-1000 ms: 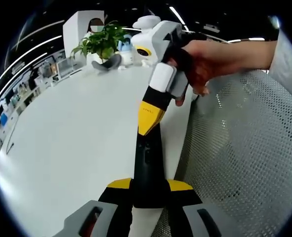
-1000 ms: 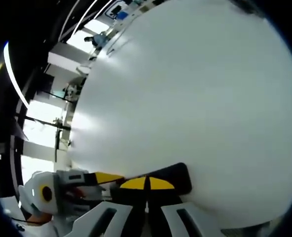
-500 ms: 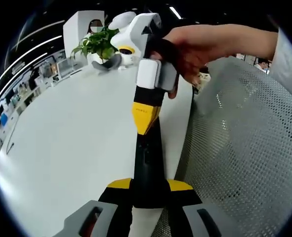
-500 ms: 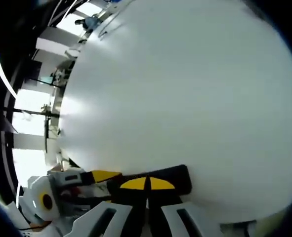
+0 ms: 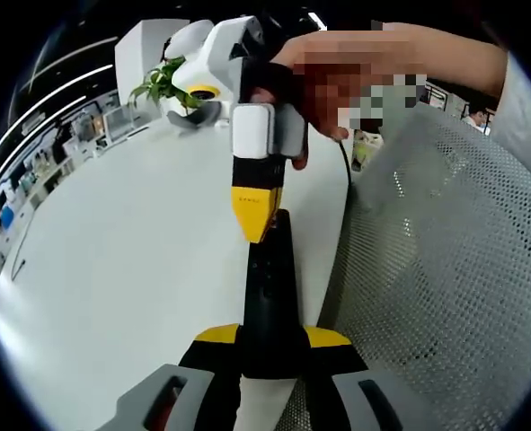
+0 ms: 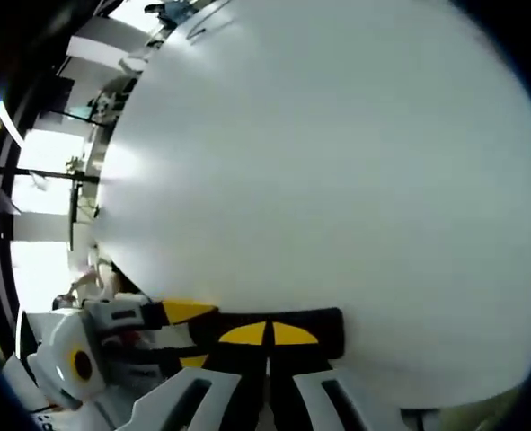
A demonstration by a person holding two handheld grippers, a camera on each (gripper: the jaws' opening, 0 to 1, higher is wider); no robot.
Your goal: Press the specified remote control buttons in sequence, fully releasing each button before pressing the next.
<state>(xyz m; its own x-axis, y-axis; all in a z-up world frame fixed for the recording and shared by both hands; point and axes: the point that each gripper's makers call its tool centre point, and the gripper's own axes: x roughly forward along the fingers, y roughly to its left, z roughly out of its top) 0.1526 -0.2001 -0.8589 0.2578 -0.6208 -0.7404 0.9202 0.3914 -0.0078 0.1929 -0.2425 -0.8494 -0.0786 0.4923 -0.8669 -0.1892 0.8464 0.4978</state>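
Remote, black and slim, sits clamped between my left tongs, its long axis running straight out from them, away from me over the white table. My left jaws pinch its near end from both sides, yellow tips flush against it.

My right tongs come in from above and ahead in the left gripper view, jaws pressed together into a single yellow point. That point hangs right at the remote's far end, touching or just off the face; I can't tell which from here. My hand is wrapped round the handle above, wrist tipped so the tip aims down the remote's length.

From the right gripper view, my closed jaws lie over the remote's dark body, which stretches crosswise there, and the left tongs grip it from the side.

So the right does the pressing, the left just holds. I judge the buttons lie nearer me than the tip, so the next press calls for sliding back along the axis.
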